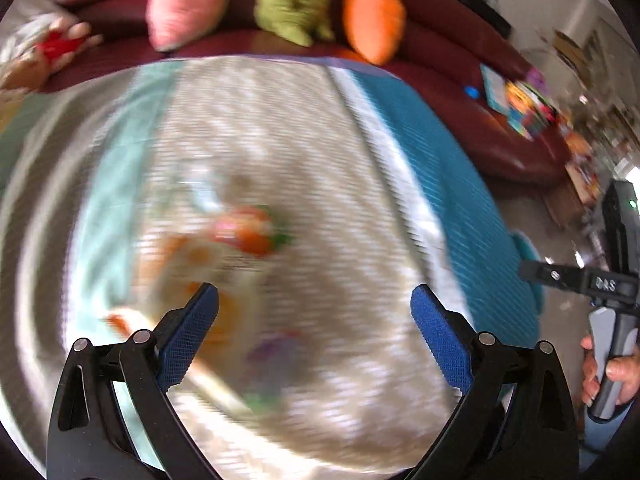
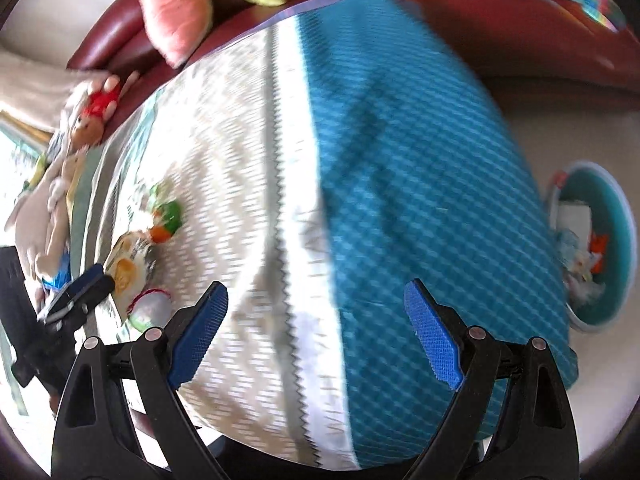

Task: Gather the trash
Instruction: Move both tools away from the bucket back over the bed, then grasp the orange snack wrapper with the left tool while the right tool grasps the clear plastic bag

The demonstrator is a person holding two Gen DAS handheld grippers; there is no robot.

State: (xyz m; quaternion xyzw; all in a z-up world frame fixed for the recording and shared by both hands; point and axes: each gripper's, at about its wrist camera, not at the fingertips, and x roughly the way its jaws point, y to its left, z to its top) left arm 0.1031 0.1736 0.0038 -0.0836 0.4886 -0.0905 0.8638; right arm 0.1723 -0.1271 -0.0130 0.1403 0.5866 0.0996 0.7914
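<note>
Presently: teal bin point(image 2: 618, 216) on floor, far right of blanket point(image 2: 400, 184) — holds crumpled wrappers point(image 2: 580, 256). Left gripper point(image 1: 316, 308), right gripper point(image 2: 316, 304) — both wide apart, empty.

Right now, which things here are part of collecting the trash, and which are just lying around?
For the job:
wrappers on the blanket
teal bin, already holding trash

Just lying about:
carrot plush
pink cushion
green plush
doll
</note>
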